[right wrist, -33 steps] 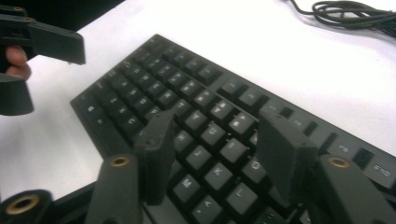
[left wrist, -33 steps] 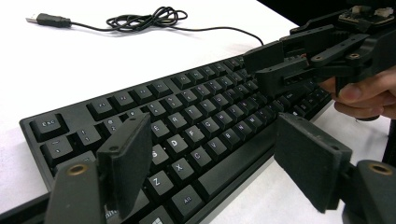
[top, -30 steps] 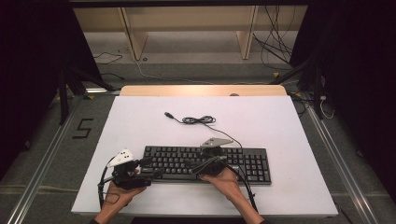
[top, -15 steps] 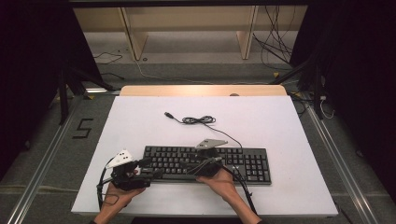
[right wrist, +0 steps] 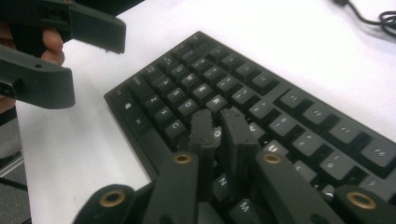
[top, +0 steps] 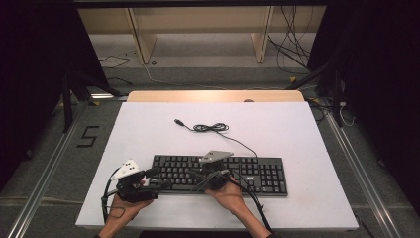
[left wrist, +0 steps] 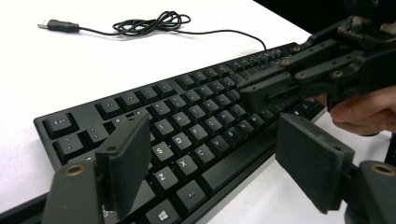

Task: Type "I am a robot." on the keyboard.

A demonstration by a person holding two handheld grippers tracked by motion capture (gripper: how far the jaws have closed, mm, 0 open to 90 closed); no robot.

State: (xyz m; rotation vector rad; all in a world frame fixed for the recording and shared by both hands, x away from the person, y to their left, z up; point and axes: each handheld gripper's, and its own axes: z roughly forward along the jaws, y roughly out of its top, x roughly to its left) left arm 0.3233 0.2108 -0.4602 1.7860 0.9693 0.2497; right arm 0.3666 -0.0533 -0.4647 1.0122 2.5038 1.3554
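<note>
Pressing keys on the black keyboard point(top: 220, 173) near the table's front edge. Right gripper point(right wrist: 219, 122) just squeezed together, tips on a middle key. Left gripper point(left wrist: 210, 154) wide apart, holding nothing. Next: probably push straight down, gently.

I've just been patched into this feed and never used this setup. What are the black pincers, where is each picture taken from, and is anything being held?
A person holds a two-jaw tool in each hand. The high view looks down on the white table; the other two cameras ride on the tools and look along their jaws. On the table lies a black keyboard with its cable coiled behind it. The left gripper stands open over the keyboard's left end, gripping nothing. The right gripper has just been closing; its jaws stand nearly together, tips down on the middle keys. Whether they pinch a key I cannot tell.
</note>
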